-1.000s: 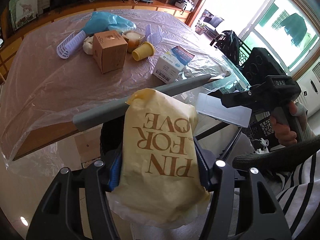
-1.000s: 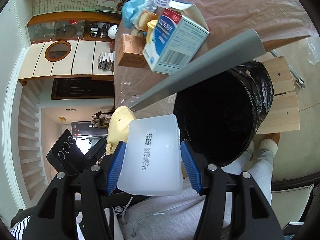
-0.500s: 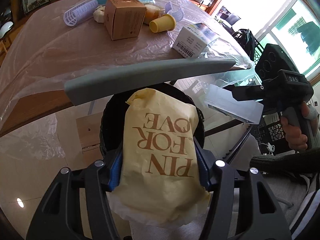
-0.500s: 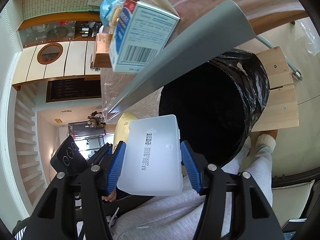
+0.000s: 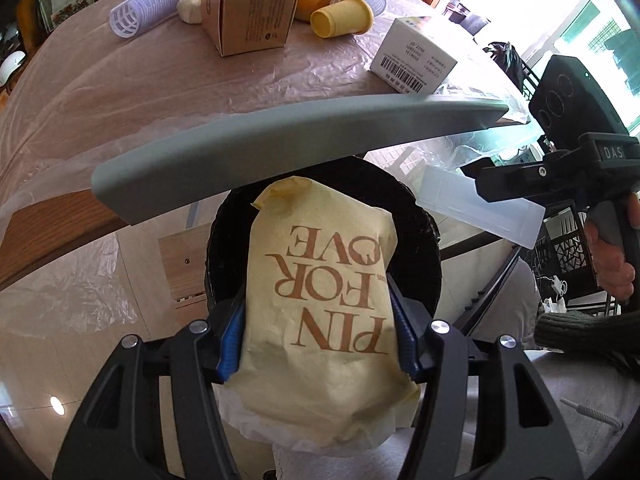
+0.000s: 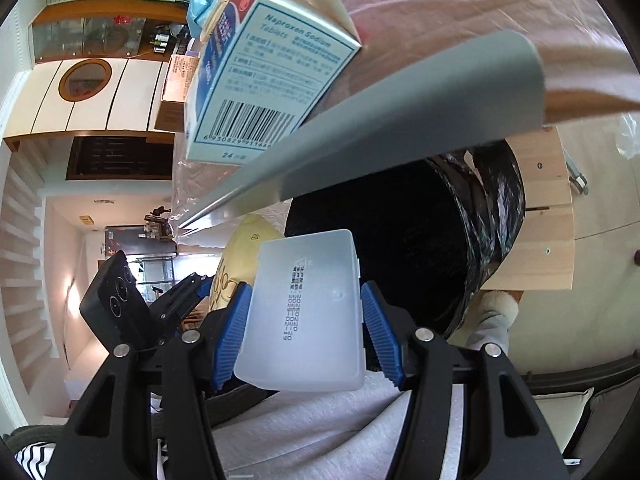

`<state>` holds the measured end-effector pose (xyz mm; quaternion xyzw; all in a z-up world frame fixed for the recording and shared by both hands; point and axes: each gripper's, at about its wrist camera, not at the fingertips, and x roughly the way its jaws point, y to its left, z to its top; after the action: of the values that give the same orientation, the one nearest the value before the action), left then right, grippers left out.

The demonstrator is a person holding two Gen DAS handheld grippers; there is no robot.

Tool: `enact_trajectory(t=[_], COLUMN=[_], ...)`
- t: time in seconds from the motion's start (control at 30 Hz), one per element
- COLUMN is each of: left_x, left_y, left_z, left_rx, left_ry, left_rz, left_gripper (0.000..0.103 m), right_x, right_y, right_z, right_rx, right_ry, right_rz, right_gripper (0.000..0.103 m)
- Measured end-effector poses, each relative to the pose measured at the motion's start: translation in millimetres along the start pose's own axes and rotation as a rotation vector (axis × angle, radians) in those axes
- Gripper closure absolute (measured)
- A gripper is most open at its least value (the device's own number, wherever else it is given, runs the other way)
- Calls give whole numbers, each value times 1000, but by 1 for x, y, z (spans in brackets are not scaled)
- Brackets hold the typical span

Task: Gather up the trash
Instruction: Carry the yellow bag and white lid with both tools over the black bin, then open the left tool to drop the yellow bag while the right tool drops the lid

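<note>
The left claw point(image 5: 320, 320) grips the yellow bag point(image 5: 320, 312), its long axis pointing up-frame straight over the black bin point(image 5: 416, 216). The right claw point(image 6: 300, 320) clamps the clear plastic box point(image 6: 304, 312); the bin mouth lies to its upper right.

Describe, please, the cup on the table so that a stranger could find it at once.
On the plastic-covered wooden table, look beside the brown cardboard box. The small yellow plastic cup lies on its side there, its open mouth facing the camera; it is the only yellow item on the tabletop.

Black bin point(image 5: 424, 236) mouth lies open beneath you. Grey lid point(image 5: 280, 140) overhangs its far rim; medicine box point(image 6: 260, 72) sits at table edge above.
</note>
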<state>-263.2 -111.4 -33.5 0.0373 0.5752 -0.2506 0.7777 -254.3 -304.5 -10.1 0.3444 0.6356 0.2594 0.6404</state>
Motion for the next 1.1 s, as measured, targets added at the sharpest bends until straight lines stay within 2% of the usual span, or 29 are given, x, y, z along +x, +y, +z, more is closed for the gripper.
enact_trajectory(t=[0.33,0.83,1.1], left_x=[12,32,37], left_y=[2,1,0], left_z=[4,12,15], left_rx=[8,54,73], left_ry=[31,70,75], left_rz=[9,22,27], left_gripper=[43,43,43], right_x=[12,18,21], right_y=[-2,2,8], right_z=[5,4,2], right_rx=[-5,-54,-63], right_ry=[14,-16,-28], right_rz=[-23,-142,-177], right_gripper=[47,47,47])
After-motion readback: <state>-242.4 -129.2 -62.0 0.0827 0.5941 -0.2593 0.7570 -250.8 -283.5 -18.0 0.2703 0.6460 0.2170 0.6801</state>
